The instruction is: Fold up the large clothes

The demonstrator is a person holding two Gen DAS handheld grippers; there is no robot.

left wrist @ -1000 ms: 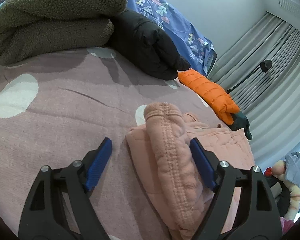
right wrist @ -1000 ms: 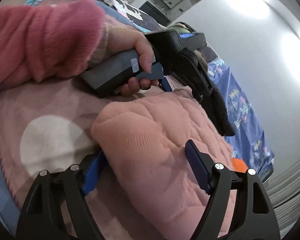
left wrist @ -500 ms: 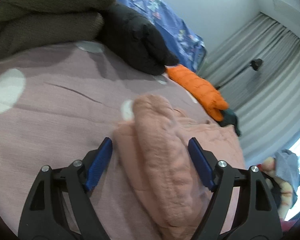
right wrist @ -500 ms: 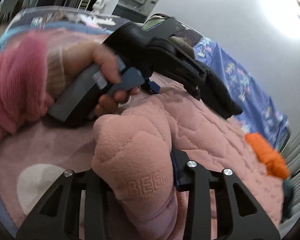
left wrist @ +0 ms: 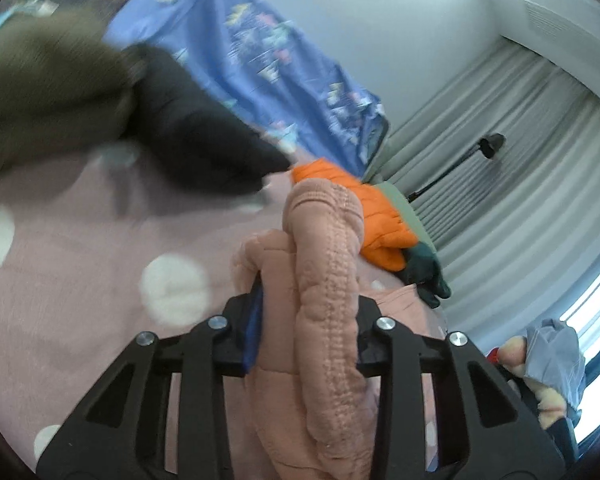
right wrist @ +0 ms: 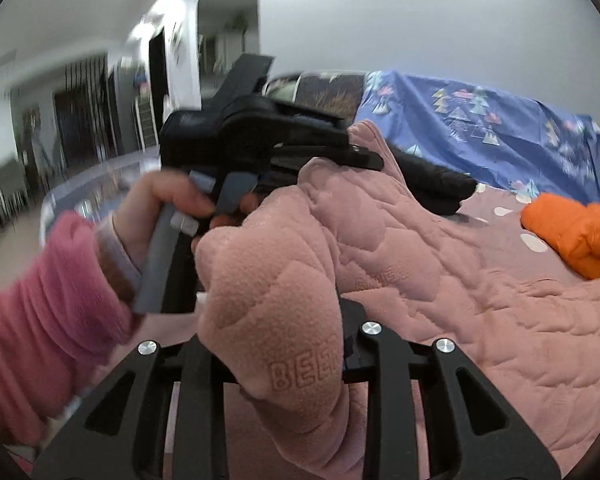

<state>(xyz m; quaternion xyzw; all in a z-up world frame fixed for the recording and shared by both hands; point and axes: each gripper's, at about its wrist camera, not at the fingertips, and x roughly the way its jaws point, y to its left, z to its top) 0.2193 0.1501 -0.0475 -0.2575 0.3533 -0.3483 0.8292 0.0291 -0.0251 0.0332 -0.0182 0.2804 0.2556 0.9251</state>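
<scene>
Over the bed (left wrist: 80, 248), both tongs closing on pink fleece garment (right wrist: 440, 280): left tongs (left wrist: 304, 320) pinch hem, right tongs (right wrist: 276, 344) pinch corner. Fold barely begun; rest lies flat, unfolded.

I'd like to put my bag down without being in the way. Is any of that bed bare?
Yes: the mauve dotted bedspread is bare between the olive fleece pile and the pink garment. It is crowded where the black jacket and orange jacket lie.
</scene>
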